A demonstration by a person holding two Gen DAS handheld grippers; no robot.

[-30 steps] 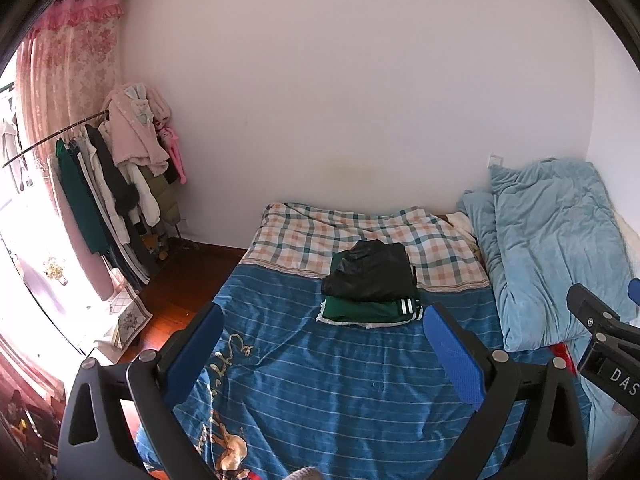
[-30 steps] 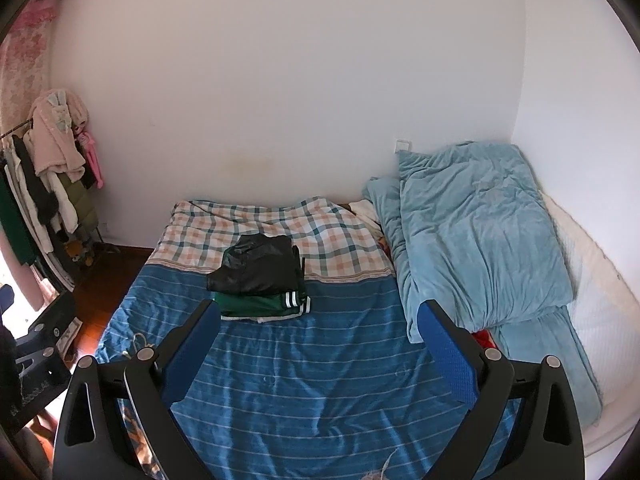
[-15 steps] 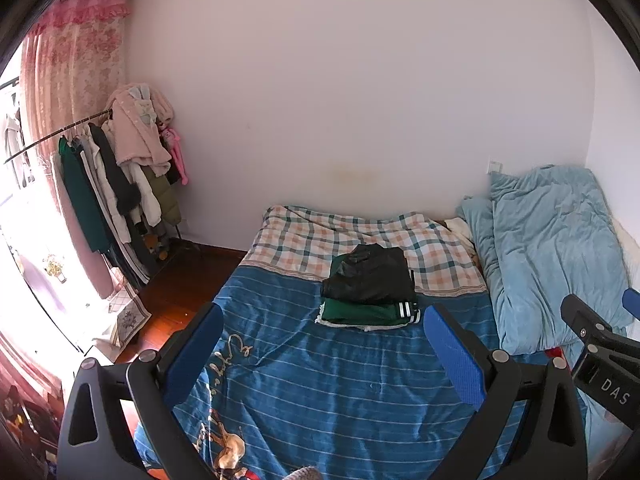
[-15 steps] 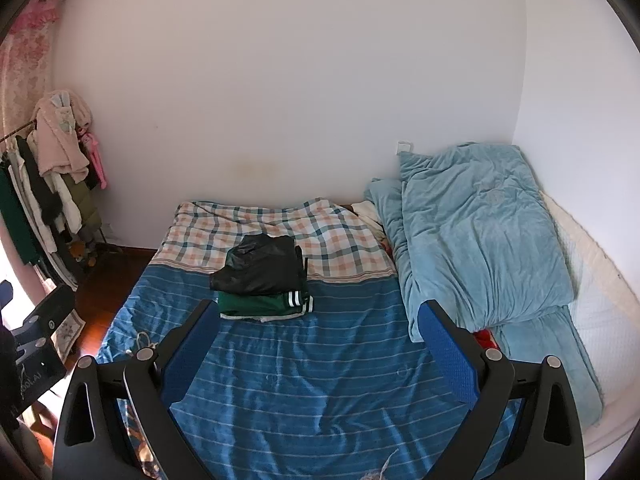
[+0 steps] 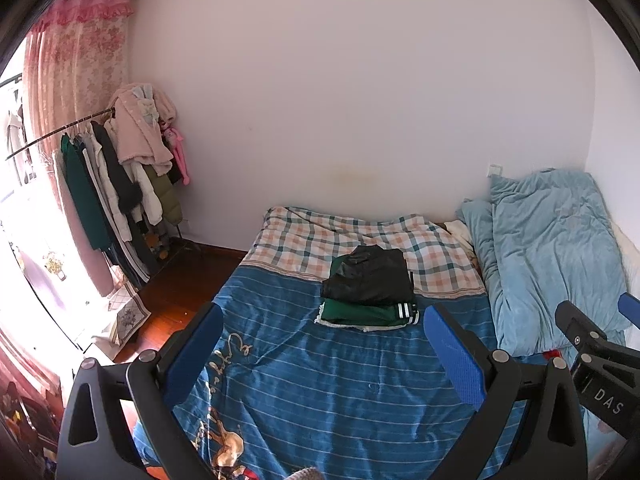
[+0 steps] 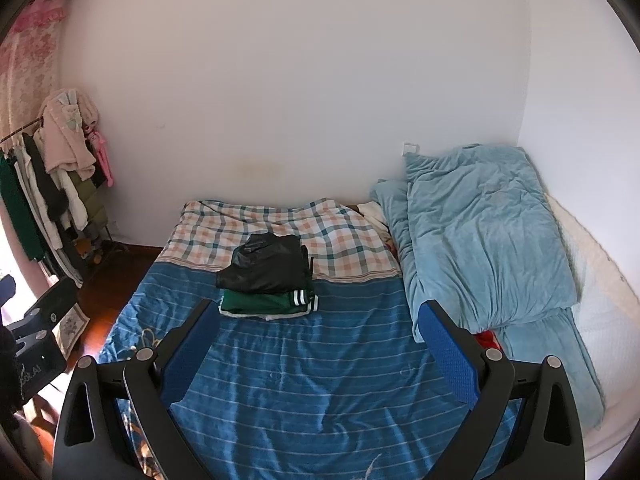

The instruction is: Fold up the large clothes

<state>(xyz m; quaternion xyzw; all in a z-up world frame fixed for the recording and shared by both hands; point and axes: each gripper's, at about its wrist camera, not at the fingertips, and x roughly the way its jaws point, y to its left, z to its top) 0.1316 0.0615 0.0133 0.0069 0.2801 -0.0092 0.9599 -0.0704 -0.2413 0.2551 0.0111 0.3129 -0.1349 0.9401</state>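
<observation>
A folded black garment [image 5: 370, 280] lies on top of a folded green garment [image 5: 368, 315] with white stripes, stacked in the middle of the bed [image 5: 340, 392]. The stack also shows in the right wrist view, black garment [image 6: 266, 266] over green garment [image 6: 268, 304]. My left gripper [image 5: 324, 354] is open and empty, held well back from the stack above the blue striped cover. My right gripper [image 6: 316, 350] is open and empty too, also short of the stack. The right gripper's body [image 5: 596, 360] shows at the left view's right edge.
A light blue duvet [image 6: 480, 240] is heaped along the right side of the bed. A plaid blanket [image 6: 280, 226] covers the far end. A clothes rack [image 5: 112, 184] with hanging coats stands at the left by a pink curtain [image 5: 76, 64]. Wooden floor [image 5: 176, 292] lies left of the bed.
Both grippers have drawn back and tilted up a little, so the bed and the stack sit slightly lower and farther in view. Both stay open and empty.
</observation>
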